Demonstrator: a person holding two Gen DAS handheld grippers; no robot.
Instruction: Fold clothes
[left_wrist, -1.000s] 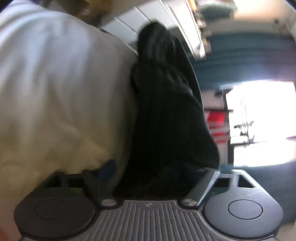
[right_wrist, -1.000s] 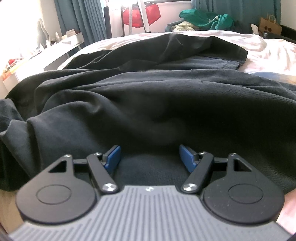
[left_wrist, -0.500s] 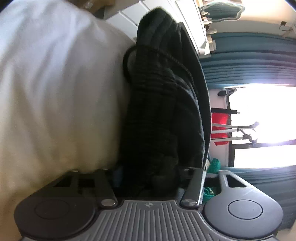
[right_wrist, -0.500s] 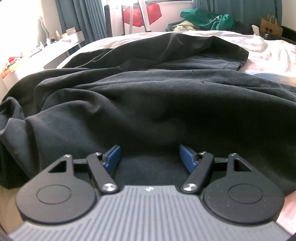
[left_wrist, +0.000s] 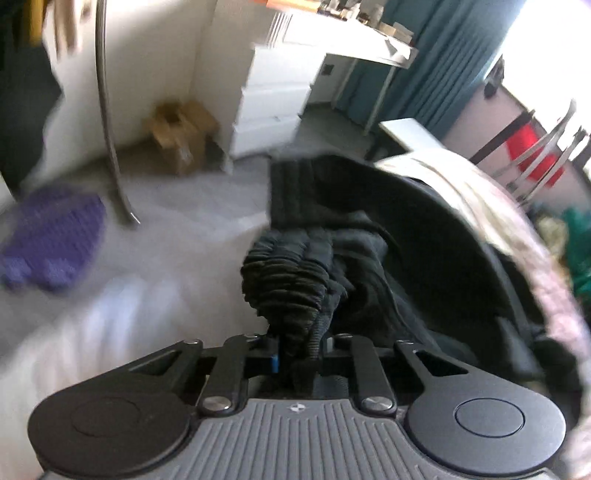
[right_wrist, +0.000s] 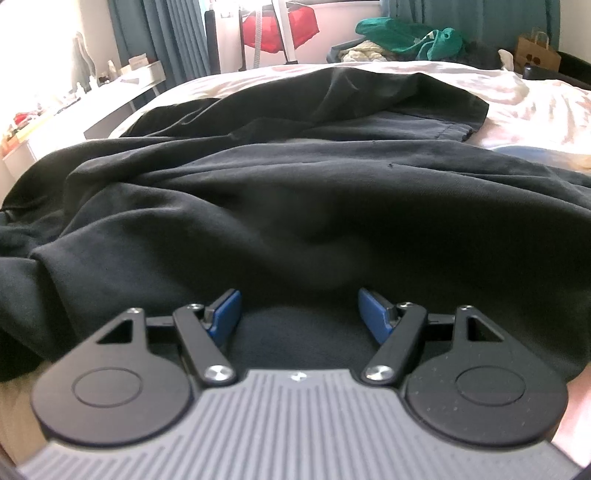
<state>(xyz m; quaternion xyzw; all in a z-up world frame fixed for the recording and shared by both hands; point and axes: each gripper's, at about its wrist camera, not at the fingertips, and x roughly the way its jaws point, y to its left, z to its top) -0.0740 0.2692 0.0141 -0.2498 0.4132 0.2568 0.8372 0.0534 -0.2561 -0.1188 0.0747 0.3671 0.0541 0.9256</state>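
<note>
**Left tongs pinching the gathered band, right tongs standing wide over the cloth**

You are closing your left gripper (left_wrist: 299, 354) on the ribbed, elasticated band (left_wrist: 291, 284) of the black garment (right_wrist: 295, 192), and a bunched fold of it is sitting squarely between the jaws. The rest of the garment is trailing away from that pinch onto the bed (right_wrist: 517, 96), where it is lying spread and rumpled across the pale sheet. Your right gripper (right_wrist: 297, 314) is hovering low over the dark cloth with its blue pads (right_wrist: 223, 310) set well apart, and nothing is being gripped between them.

This fabric is looking soft, limp and fairly thick, so it is likely going to sag and drag rather than hold any shape. It is probably not slippery or fragile. The gathered band is the firmest part and is giving you a good bite. For the right side, you are best taking a matching spot along the same band or a hemmed edge, not the loose middle, which would just bunch up.
</note>
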